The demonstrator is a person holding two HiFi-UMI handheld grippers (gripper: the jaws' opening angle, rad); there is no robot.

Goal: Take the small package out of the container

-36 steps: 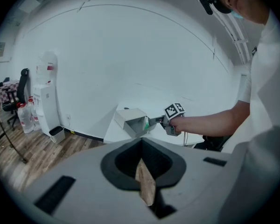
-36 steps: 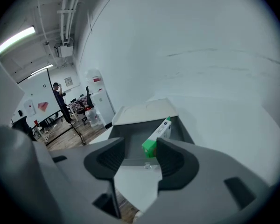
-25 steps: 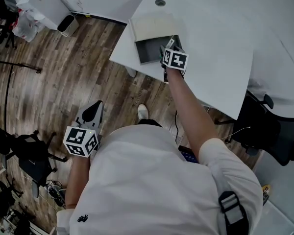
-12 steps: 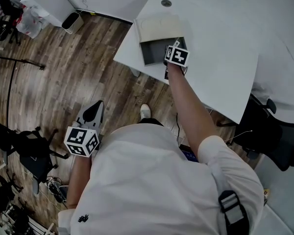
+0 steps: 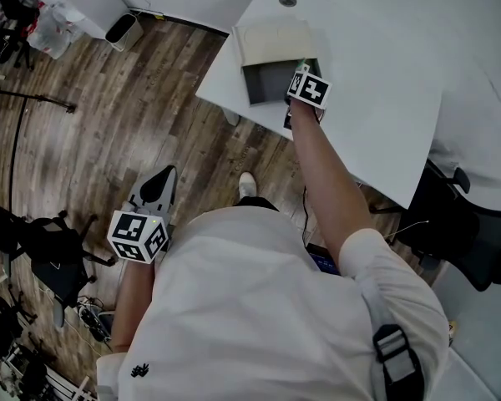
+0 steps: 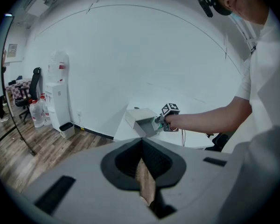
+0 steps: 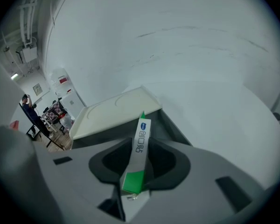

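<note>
Jaws of right gripper closing on package: pinch firm, lift straight from box; left gripper idle, closed.

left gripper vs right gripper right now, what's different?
Left gripper is empty, jaws nearly together; right gripper's jaws are closing on the small package. Left gripper hangs low over the floor; right gripper is at the open container on the table. Both carry a marker cube.

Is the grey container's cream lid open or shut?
Open: the cream lid is swung back and the grey container shows its inside.
</note>
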